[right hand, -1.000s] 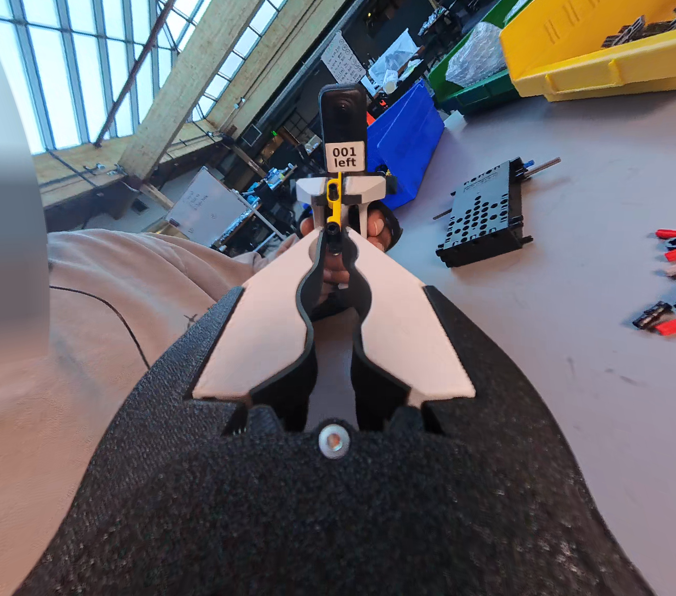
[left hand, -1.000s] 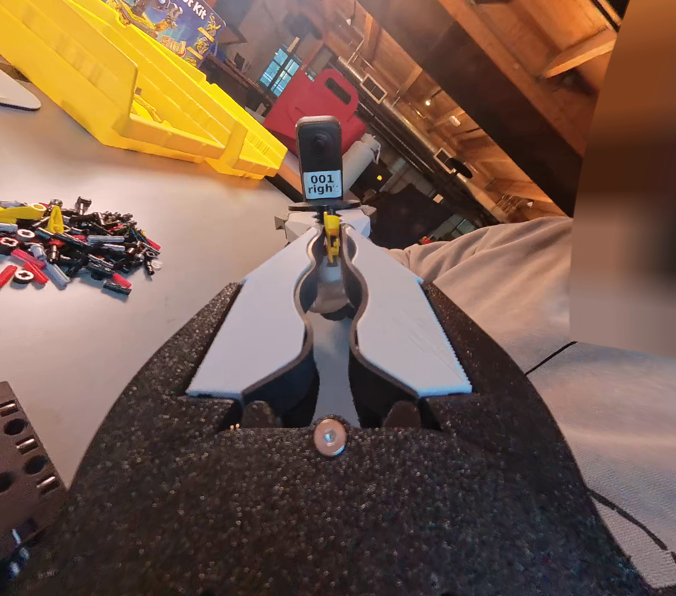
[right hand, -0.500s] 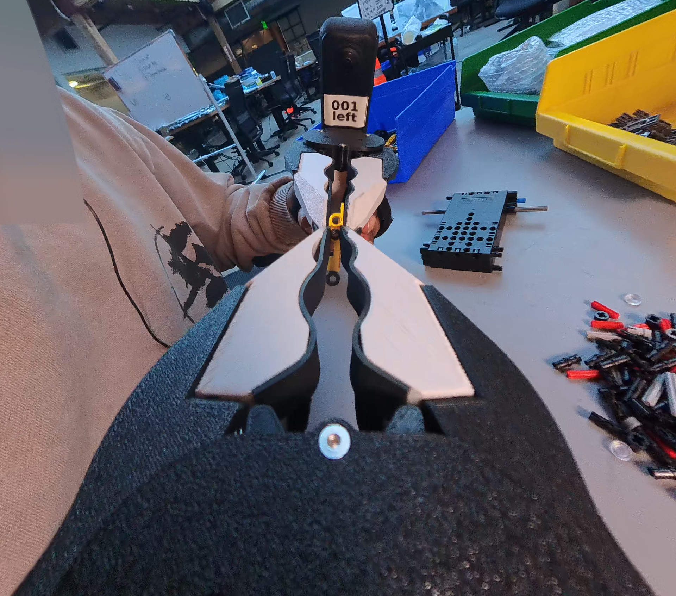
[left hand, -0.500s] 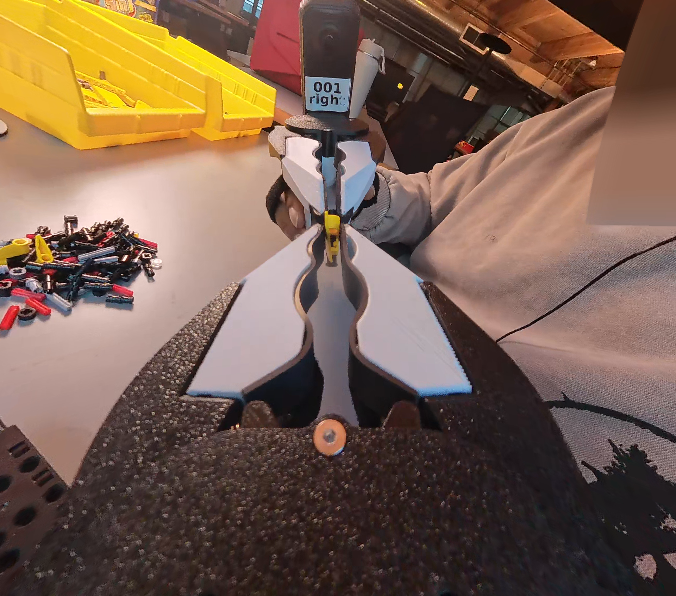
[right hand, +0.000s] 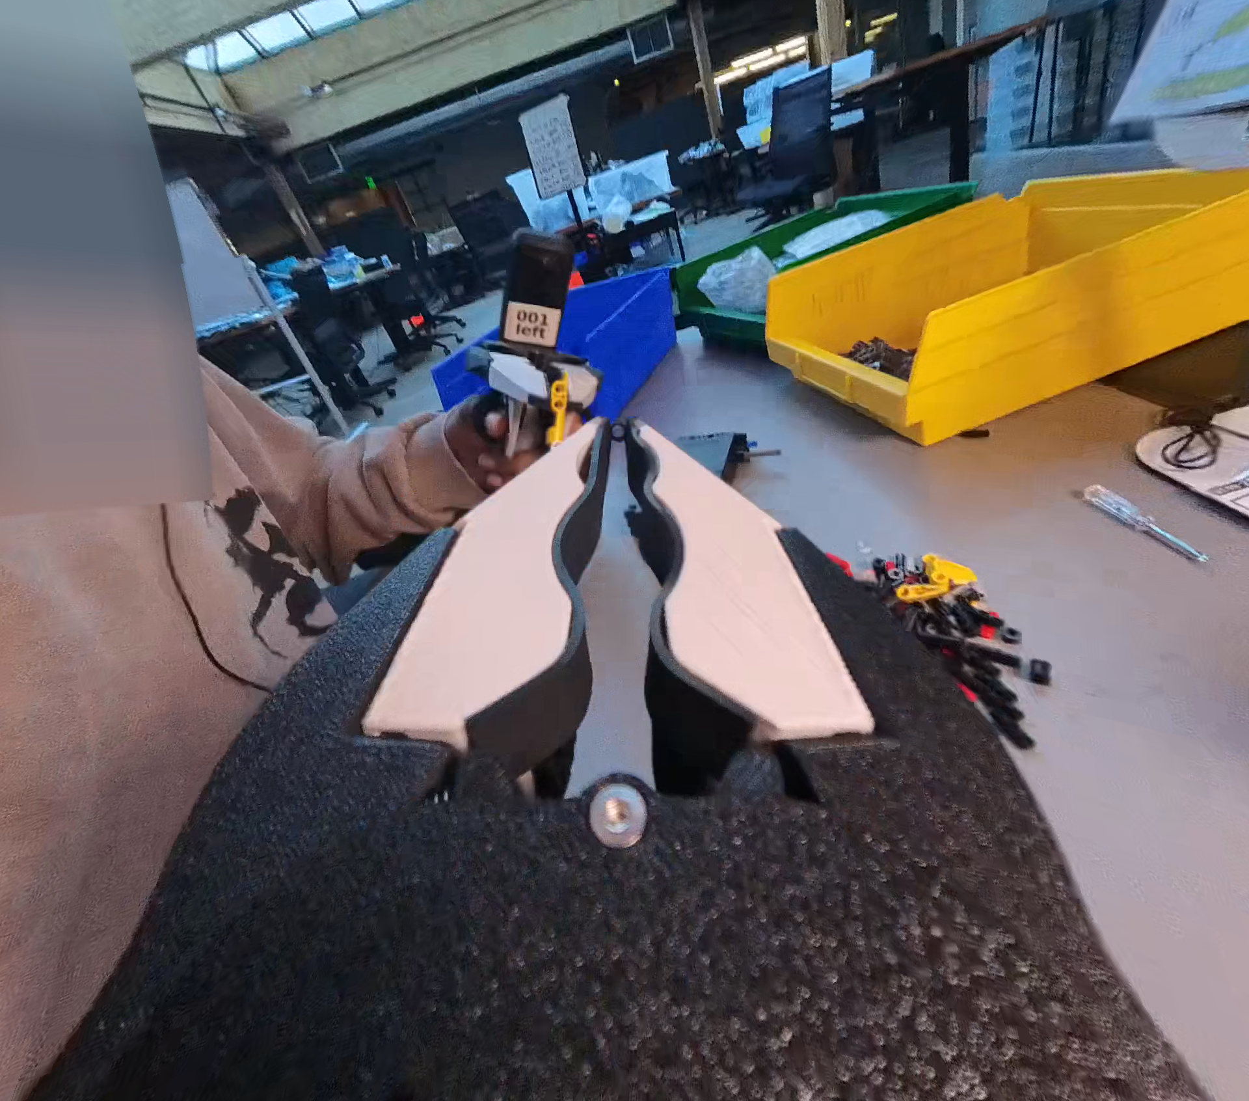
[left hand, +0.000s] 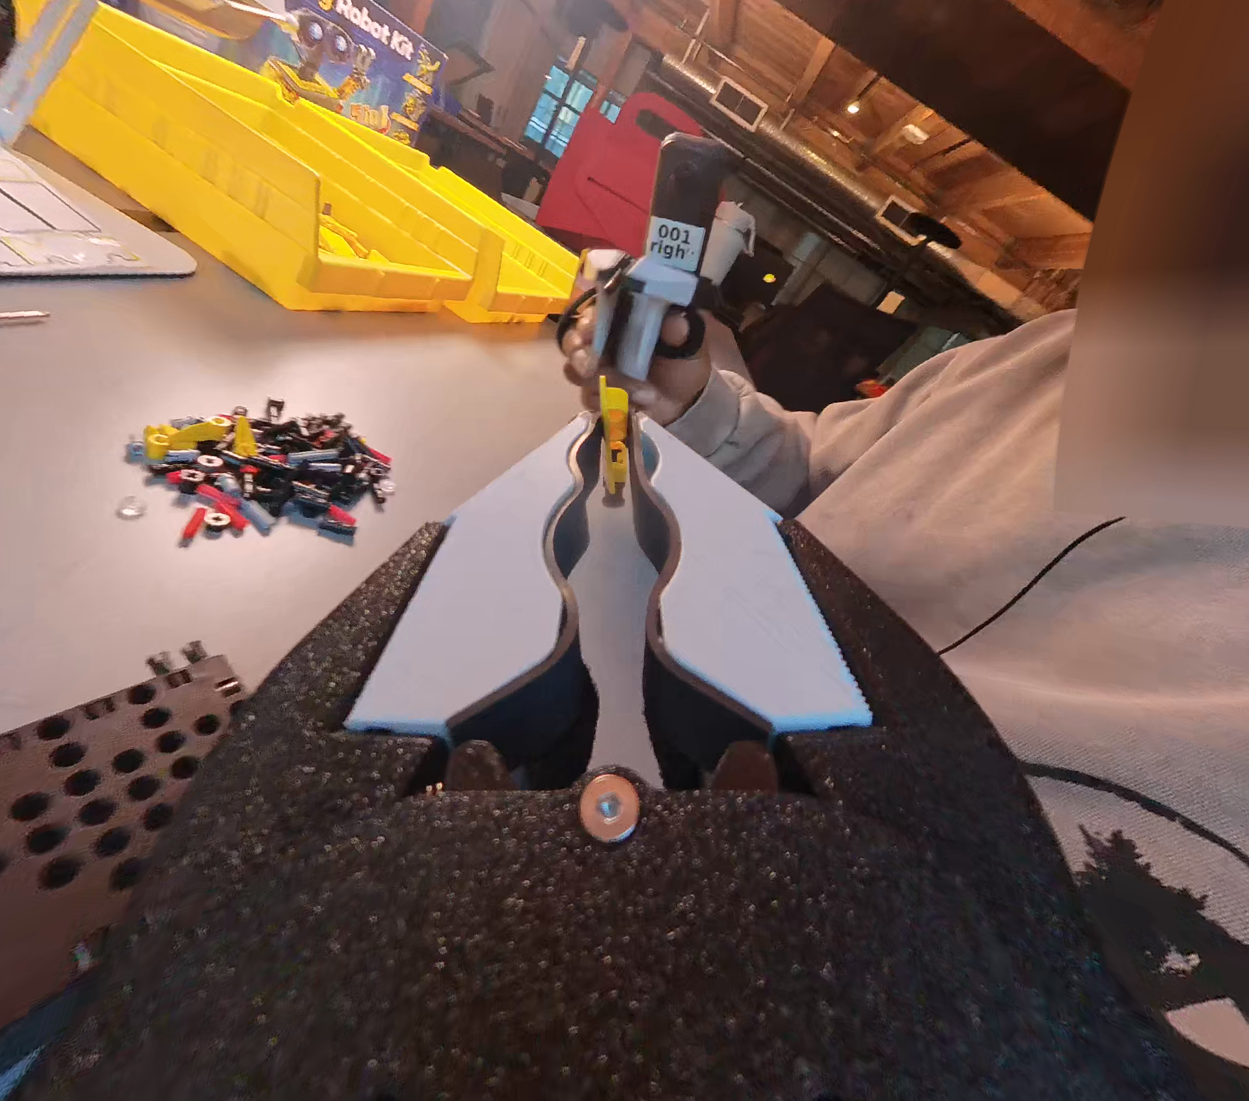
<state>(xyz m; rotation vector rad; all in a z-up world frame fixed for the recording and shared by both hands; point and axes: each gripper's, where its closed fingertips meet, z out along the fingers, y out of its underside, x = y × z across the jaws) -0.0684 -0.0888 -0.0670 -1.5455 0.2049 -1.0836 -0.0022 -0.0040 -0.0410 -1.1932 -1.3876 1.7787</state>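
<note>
My left gripper [left hand: 611, 426] is shut on a small yellow beam [left hand: 614, 453], which stands upright between its tips above the grey table [left hand: 419, 392]. My right gripper [right hand: 616, 430] is almost closed on a small black piece [right hand: 618, 431] at its very tips. The two grippers face each other a short way apart. The right gripper [left hand: 618, 362] shows beyond the beam in the left wrist view, held by a hand. The left gripper [right hand: 534, 419] with the yellow beam [right hand: 557, 406] shows in the right wrist view.
A pile of small black, red and yellow parts [left hand: 263, 467] lies on the table, also seen in the right wrist view [right hand: 946, 615]. A black perforated plate [left hand: 101, 784] is near me. Yellow bins [right hand: 980, 325], a blue bin [right hand: 622, 325] and a screwdriver [right hand: 1142, 521] sit farther off. There is about 12 centimeters between the tips of the two grippers.
The two grippers were tip to tip on the yellow beam. Now they have drawn apart: the beam stays in the left gripper, and the right has swung aside.
</note>
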